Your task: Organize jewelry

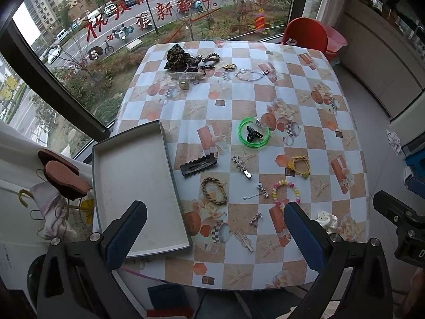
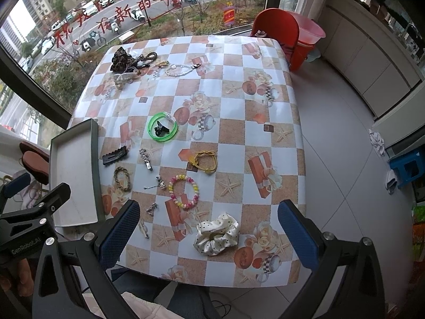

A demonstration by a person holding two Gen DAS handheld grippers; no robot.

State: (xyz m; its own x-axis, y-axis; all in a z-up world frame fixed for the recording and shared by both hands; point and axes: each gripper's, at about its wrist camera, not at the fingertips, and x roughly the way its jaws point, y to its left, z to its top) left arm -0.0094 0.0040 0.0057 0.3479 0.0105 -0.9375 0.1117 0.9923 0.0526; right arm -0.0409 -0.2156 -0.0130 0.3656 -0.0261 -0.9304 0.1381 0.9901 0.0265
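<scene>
An empty grey tray (image 1: 135, 175) lies at the table's left edge. Jewelry is scattered to its right: a black hair clip (image 1: 198, 164), a braided band (image 1: 213, 191), a green bangle (image 1: 253, 131) around a small black claw clip, a yellow hair tie (image 2: 205, 161), a pastel bead bracelet (image 2: 183, 192) and a white dotted scrunchie (image 2: 216, 234). A leopard scrunchie (image 1: 179, 56) and more pieces sit at the far side. My left gripper (image 1: 215, 235) hangs open above the near edge, between tray and bracelet. My right gripper (image 2: 208, 239) is open above the white scrunchie.
The table wears a checked orange and white cloth (image 2: 239, 133). A red chair (image 2: 276, 30) and pink tub (image 2: 310, 30) stand at the far right corner. A large window runs behind and to the left. A blue stool (image 2: 406, 164) is on the floor at right.
</scene>
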